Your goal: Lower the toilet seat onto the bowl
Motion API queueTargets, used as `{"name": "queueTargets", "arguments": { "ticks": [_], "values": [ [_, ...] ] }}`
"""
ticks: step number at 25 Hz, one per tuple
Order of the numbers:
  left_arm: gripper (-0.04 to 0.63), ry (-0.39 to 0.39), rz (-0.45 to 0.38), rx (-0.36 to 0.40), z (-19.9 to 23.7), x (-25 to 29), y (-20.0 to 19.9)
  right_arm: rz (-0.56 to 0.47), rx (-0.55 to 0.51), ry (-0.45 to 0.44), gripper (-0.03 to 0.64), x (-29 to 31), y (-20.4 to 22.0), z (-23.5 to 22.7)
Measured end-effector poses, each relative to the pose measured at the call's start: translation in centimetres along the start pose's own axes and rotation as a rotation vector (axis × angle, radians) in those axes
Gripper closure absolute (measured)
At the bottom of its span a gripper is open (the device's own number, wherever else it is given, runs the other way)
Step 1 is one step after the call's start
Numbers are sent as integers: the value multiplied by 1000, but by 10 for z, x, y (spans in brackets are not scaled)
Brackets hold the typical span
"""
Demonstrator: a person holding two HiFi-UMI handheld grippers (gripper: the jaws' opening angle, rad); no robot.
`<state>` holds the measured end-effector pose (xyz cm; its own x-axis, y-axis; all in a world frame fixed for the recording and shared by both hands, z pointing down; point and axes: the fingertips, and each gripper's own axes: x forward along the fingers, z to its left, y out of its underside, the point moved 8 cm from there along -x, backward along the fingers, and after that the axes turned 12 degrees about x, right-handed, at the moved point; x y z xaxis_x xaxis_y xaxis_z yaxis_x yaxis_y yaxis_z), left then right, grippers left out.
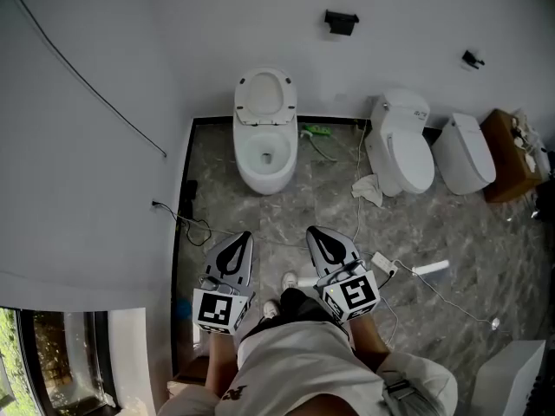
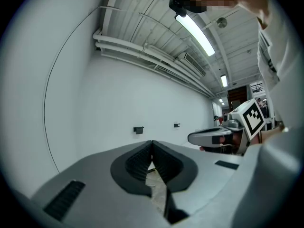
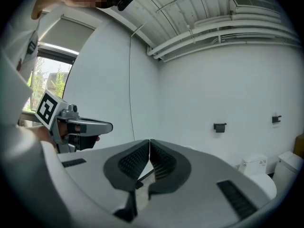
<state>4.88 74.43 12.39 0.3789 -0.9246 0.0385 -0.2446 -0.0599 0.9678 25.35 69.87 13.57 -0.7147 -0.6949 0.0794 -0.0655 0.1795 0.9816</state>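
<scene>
Left hand-held gripper [image 1: 243,237]: jaws pressed together on nothing; held level just in front of the person's waist, tips toward the far wall.
Right hand-held gripper [image 1: 314,232]: likewise closed and empty, level, just beside the left one but not touching it.
Floor [image 1: 217,189]: grey marble with loose cables along its left edge and middle. It lies open between the grippers and the target.
Toilet bowl [image 1: 265,152]: white, open, at the floor's far edge, toward the far left corner.
Toilet seat [image 1: 264,96]: raised, standing near upright over the back of the bowl by the wall, well apart from both grippers.
Step in hand: the approach, by my reading; the seat is untouched.
Next move calls for: crossing the floor, catching the seat's top rim with a gripper, tipping it forward and easing it down without a slam.
</scene>
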Motion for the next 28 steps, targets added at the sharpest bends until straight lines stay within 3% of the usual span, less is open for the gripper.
{"name": "queueTargets", "arguments": {
  "ticks": [19,28],
  "values": [
    [572,-84,55,23,29,106,0,18,-13,-117,594,88,-24,-94],
    [572,-64,61,21,38,142,1,18,9,-102,594,107,-30,-119]
  ]
}}
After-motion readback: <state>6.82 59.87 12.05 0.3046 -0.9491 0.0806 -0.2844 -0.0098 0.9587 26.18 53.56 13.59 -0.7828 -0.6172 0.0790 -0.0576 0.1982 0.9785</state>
